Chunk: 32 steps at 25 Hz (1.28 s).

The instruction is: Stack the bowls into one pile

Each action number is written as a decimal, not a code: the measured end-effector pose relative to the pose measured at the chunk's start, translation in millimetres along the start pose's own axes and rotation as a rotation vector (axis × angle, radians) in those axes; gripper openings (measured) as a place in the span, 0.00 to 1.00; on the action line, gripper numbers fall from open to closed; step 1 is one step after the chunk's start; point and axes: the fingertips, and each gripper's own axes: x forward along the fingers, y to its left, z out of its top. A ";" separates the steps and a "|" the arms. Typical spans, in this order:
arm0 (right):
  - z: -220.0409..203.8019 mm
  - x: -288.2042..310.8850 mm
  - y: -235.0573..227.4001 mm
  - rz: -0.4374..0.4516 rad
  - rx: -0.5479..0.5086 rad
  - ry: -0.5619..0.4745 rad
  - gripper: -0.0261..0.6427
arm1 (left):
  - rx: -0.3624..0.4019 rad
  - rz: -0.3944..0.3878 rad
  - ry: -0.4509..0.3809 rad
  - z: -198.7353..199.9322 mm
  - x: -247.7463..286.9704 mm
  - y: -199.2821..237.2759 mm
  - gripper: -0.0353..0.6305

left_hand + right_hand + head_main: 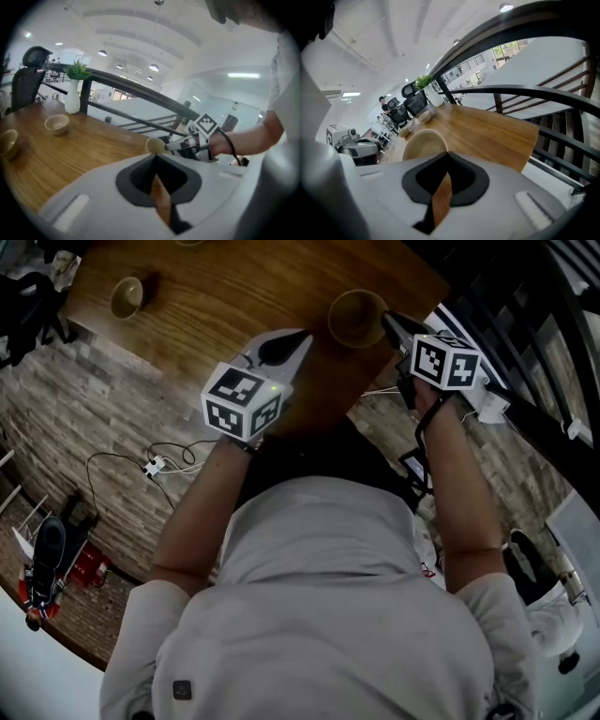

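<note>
A tan bowl (355, 317) hangs over the near right part of the wooden table (234, 287). My right gripper (388, 322) is shut on its rim. In the right gripper view the bowl (422, 143) shows just past the closed jaws. The left gripper view shows the same bowl (154, 145) in the right gripper's tips. My left gripper (298, 339) is shut with nothing in it, left of the held bowl and above the table's near edge. A second bowl (127, 296) sits at the table's far left. The left gripper view shows two bowls on the table, one (57, 123) further off and one (8, 142) at the left edge.
A white vase with a plant (72, 96) stands at the table's far edge beside a black office chair (28, 77). A dark railing (530, 329) runs along the right of the table. Cables (155, 465) lie on the stone-pattern floor.
</note>
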 end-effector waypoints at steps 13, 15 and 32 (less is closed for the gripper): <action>9.6 -107.7 111.2 -0.042 -0.029 -0.158 0.06 | 0.115 -0.060 -0.150 63.5 -128.6 -49.1 0.06; 9.7 -119.6 134.6 -0.053 -0.034 -0.189 0.06 | 0.137 -0.066 -0.170 67.9 -154.9 -51.5 0.06; -24.3 -162.1 244.7 -0.113 -0.026 -0.327 0.06 | 0.237 -0.137 -0.242 66.6 -272.9 -68.2 0.06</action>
